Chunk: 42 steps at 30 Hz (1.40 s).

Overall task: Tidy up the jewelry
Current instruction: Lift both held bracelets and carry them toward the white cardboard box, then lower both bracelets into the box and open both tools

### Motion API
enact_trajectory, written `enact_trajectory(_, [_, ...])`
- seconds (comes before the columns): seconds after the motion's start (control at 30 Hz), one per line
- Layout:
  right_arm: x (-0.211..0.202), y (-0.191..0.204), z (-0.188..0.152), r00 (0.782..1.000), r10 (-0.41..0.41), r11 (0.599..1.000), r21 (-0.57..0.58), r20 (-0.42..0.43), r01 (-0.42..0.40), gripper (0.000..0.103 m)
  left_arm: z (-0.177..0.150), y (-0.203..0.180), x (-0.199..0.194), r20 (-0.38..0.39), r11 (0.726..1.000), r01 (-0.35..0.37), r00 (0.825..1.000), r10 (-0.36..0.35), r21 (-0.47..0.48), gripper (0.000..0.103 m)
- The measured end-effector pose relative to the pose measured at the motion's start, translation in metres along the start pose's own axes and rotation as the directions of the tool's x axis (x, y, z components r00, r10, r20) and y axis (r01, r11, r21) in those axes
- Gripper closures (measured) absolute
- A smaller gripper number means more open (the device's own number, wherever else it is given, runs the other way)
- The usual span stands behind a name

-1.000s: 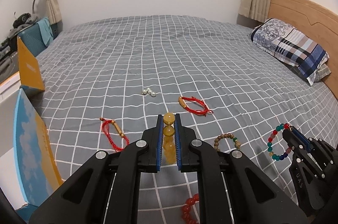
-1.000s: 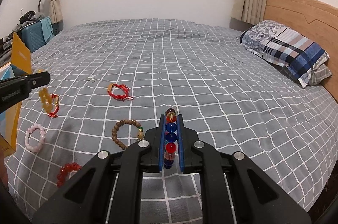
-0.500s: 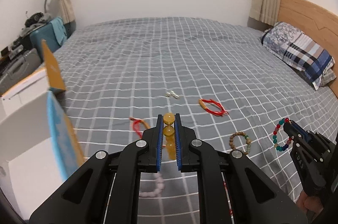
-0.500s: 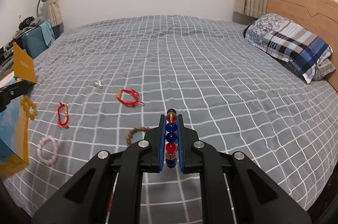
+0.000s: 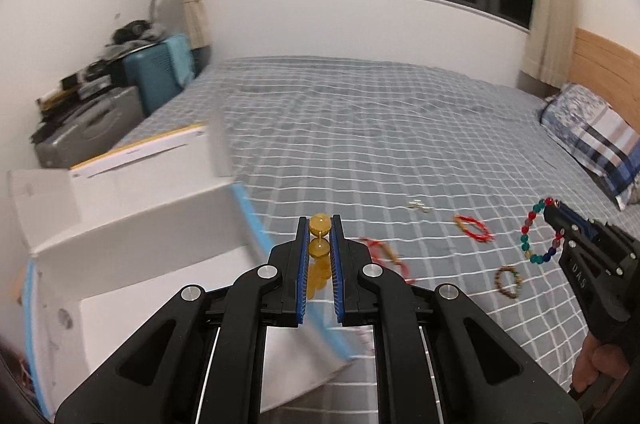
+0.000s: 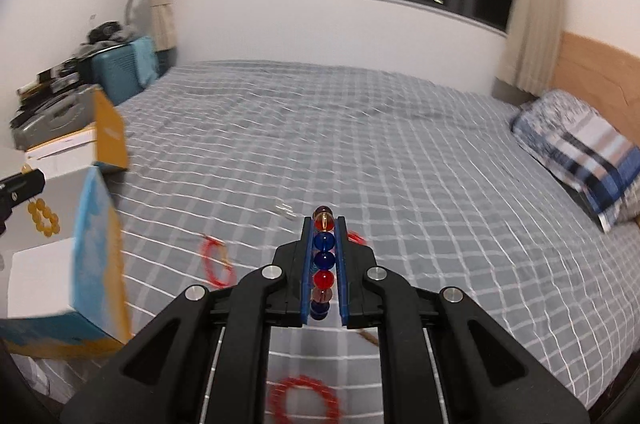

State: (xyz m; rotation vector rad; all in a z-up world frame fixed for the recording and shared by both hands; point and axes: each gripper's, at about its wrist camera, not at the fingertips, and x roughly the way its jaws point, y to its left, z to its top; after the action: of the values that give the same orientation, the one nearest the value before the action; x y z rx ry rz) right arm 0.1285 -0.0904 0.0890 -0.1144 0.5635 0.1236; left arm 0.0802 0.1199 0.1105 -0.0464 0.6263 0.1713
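My left gripper point(image 5: 319, 224) is shut on a yellow bead bracelet point(image 5: 320, 249) and holds it in the air at the open white box point(image 5: 132, 224), beside its blue-edged flap. From the right wrist view the yellow bracelet point(image 6: 43, 219) hangs over the box point(image 6: 48, 276). My right gripper point(image 6: 324, 220) is shut on a multicoloured bead bracelet point(image 6: 323, 266) above the bed. That bracelet point(image 5: 540, 236) dangles from the right gripper in the left wrist view.
Loose on the grey checked bedspread point(image 5: 380, 128) lie two red cord bracelets point(image 5: 474, 227) point(image 5: 386, 256), a brown wooden bead bracelet point(image 5: 508, 281), small pearl pieces point(image 5: 418, 205) and a red bead bracelet point(image 6: 304, 398). A pillow point(image 6: 580, 144) lies right; suitcases point(image 5: 156, 72) stand left.
Both grippers have swung left, toward the box, each still holding its bracelet. The box now fills the lower left of the left wrist view.
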Motion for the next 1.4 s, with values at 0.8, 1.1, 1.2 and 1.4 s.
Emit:
enact_trajectory(0.8, [-0.009, 0.265, 0.002, 0.92, 0.361, 0.893, -0.229, -0.154, -0.388, 0.094, -0.074, 0.199, -0.023, -0.227, 0.939, -0.283, 0.944, 0.238, -0.195, 0.094])
enact_trajectory(1.1, [0.022, 0.29, -0.028, 0.891, 0.328, 0.886, -0.224, -0.314, -0.405, 0.094, -0.094, 0.216, 0.005, -0.344, 0.926, -0.309, 0.912, 0.223, -0.218, 0.094])
enact_trajectory(1.2, [0.026, 0.291, -0.032, 0.885, 0.321, 0.887, -0.22, -0.339, -0.406, 0.094, -0.097, 0.218, 0.01, -0.359, 0.924, -0.314, 0.906, 0.223, -0.219, 0.094])
enact_trajectory(1.4, [0.033, 0.297, -0.036, 0.881, 0.311, 0.887, -0.224, -0.357, -0.404, 0.093, -0.097, 0.216, 0.013, -0.37, 0.923, -0.329, 0.898, 0.24, -0.198, 0.092])
